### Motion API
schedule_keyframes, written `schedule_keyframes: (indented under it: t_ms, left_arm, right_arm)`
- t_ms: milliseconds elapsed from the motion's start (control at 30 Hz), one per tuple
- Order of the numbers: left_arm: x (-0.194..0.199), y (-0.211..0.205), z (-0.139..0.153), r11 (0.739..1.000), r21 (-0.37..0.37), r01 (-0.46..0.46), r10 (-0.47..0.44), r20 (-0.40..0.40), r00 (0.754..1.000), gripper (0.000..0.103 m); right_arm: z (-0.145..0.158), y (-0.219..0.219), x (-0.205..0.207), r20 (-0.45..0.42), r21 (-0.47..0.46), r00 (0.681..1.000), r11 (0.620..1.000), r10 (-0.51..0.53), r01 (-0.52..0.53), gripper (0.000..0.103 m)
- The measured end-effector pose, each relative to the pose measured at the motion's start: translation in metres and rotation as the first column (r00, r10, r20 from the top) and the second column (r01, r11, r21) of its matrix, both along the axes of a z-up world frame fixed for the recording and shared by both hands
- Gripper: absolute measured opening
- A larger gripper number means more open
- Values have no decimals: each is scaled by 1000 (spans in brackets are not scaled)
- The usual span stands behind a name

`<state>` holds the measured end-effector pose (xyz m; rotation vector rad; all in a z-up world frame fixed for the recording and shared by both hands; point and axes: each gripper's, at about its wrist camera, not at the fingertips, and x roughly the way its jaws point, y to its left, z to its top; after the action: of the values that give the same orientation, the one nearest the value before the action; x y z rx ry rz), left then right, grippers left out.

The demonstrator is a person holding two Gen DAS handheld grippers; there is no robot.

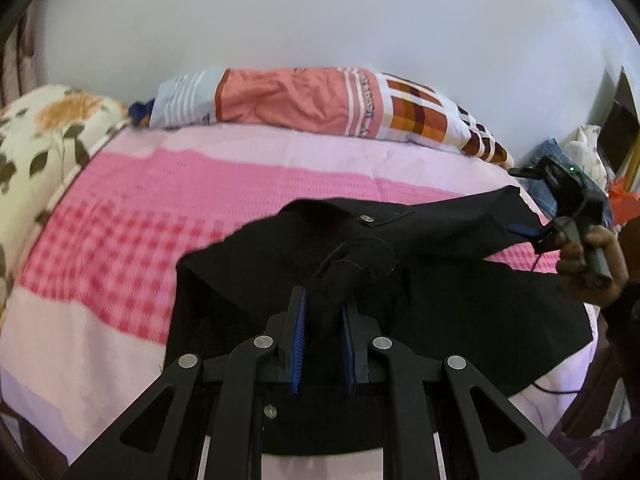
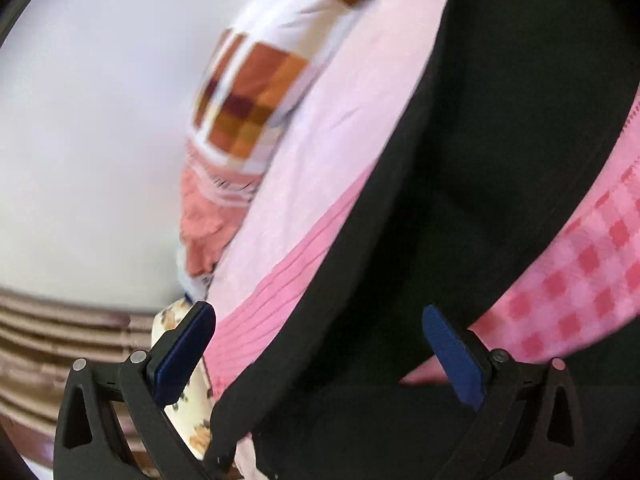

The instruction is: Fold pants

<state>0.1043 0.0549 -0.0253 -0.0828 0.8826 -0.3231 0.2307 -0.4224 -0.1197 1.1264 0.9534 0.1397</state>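
Black pants (image 1: 280,280) lie on pink checked bedspread (image 1: 120,240), pillow (image 1: 320,100) at 12 o'clock. L gripper (image 1: 324,320): jaws clamped on bunched pants fabric. R gripper (image 2: 320,344), at 3 o'clock: jaws spread wide, nothing pinched, pants beneath.

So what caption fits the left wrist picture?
Left gripper clamps black pants above a pink bedspread.
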Motion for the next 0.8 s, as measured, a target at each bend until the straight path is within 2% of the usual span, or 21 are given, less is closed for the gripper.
schedule_keyframes:
  t_ms: [100, 133, 200, 233, 267, 333, 433, 600, 800]
  left_arm:
    - [-1, 1, -5, 1000, -8, -12, 11, -25, 1000, 17]
    - [-1, 0, -5, 1000, -7, -13, 13, -29, 999, 17]
    - [0, 0, -6, 1000, -6, -17, 17, -37, 999, 17]
    - [1, 0, -7, 1000, -6, -18, 18, -40, 999, 17]
    - [2, 0, -7, 1000, -5, -21, 21, -43, 999, 17]
    - [4, 0, -7, 1000, -7, -28, 27, -50, 998, 17]
    - [6, 3, -9, 999, -6, -35, 34, -65, 997, 18]
    - [8, 11, -10, 998, -2, -59, 59, -80, 995, 18]
    - [4, 32, -15, 995, 21, -96, 98, -107, 989, 18]
  right_arm:
    - [-18, -9, 15, -40, -8, 999, 1000, -2, 2, 102]
    - [-23, -12, 18, -43, -4, 999, 1000, -7, 6, 99]
    - [-31, -14, 25, -44, -4, 999, 1000, 6, -6, 82]
    - [-36, -14, 28, -43, -3, 999, 1000, 22, -22, 62]
    - [-39, -13, 33, -41, 4, 998, 999, 41, -41, 48]
    - [-46, -8, 38, -36, 9, 997, 997, 75, -75, 36]
    - [-47, -4, 39, -12, -19, 996, 996, 92, -92, 11]
    - [-20, -1, 12, 95, -113, 992, 991, 83, -72, 8]
    - [1, 12, -57, 102, -130, 991, 989, 82, -68, 7]
